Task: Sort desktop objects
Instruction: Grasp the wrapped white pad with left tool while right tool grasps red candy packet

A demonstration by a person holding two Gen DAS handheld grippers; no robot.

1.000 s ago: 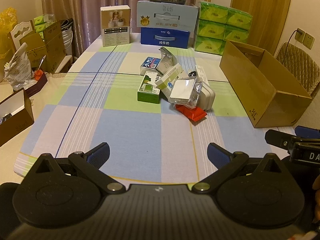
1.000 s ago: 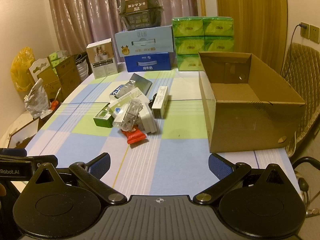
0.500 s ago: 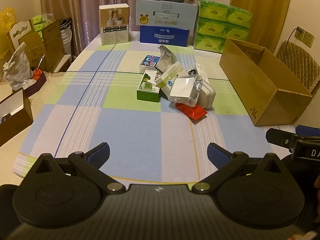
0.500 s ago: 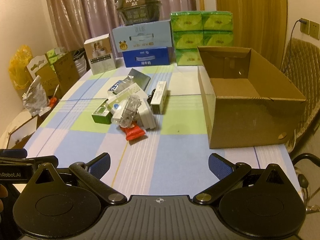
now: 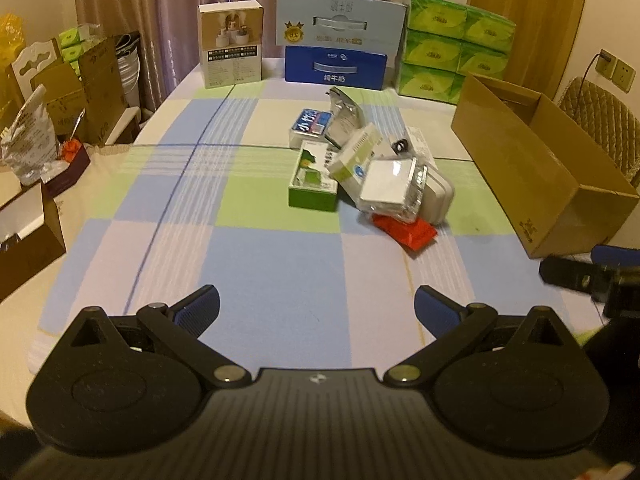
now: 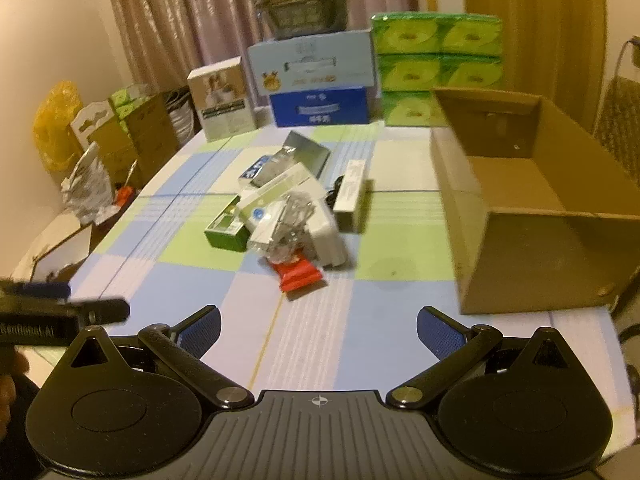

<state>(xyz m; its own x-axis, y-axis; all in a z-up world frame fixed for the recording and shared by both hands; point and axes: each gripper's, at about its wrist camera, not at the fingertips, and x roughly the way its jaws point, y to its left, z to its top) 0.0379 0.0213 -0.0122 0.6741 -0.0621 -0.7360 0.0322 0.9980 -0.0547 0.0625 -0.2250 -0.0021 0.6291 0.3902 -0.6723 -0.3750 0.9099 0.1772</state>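
Note:
A heap of small items lies mid-table: a green box (image 5: 312, 180), a blue-and-white box (image 5: 311, 124), a silver foil pouch (image 5: 344, 118), a white-topped clear pack (image 5: 390, 188) and a red packet (image 5: 404, 230). The right wrist view shows the same heap, with the red packet (image 6: 298, 274) nearest and a long white box (image 6: 352, 192) behind. An open cardboard box (image 6: 532, 208) stands to the right of the heap. My left gripper (image 5: 317, 308) and right gripper (image 6: 318, 326) are both open and hold nothing, well short of the heap.
Cartons at the table's far end: a white product box (image 5: 231, 44), stacked blue cases (image 5: 338, 40), green tissue packs (image 5: 452, 52). Brown boxes and bags (image 5: 60, 88) crowd the left side. A chair (image 5: 596, 120) stands behind the cardboard box. Checked cloth (image 5: 272, 264) lies before the grippers.
Both grippers have moved forward toward the heap, which looks larger now. The right wrist view has tilted and blurred slightly. Neither gripper's opening has changed.

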